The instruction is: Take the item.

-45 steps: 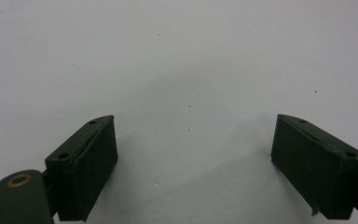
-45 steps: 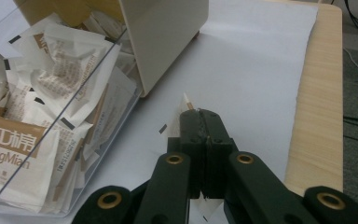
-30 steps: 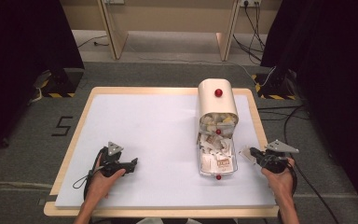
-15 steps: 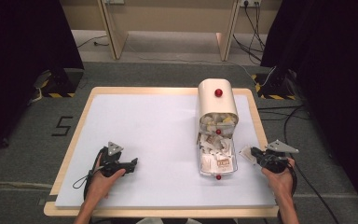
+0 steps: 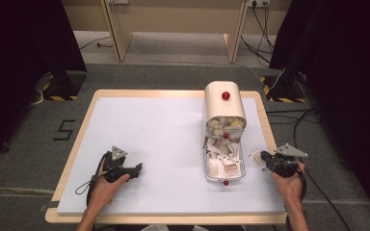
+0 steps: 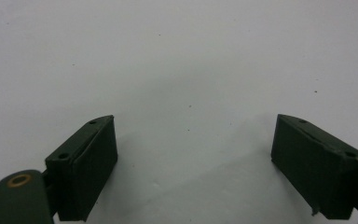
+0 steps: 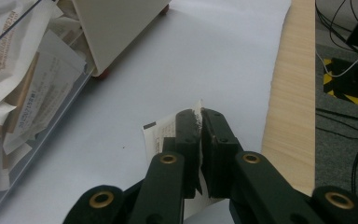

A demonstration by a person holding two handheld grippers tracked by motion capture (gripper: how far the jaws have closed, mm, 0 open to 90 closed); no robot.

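Observation:
A cream, round-topped box with red knobs lies on the white table mat. Its clear door is folded down toward me, and crumpled paper packets spill onto it. To the right of that door, my right gripper is shut on a white paper slip. In the right gripper view the jaws pinch the slip just above the mat, with the box and packets at upper left. My left gripper rests at the front left, open with bare mat between its jaws.
The mat lies on a wooden tabletop whose right edge runs close beside my right gripper. Cables trail over the grey floor to the right. Table legs stand beyond the far edge.

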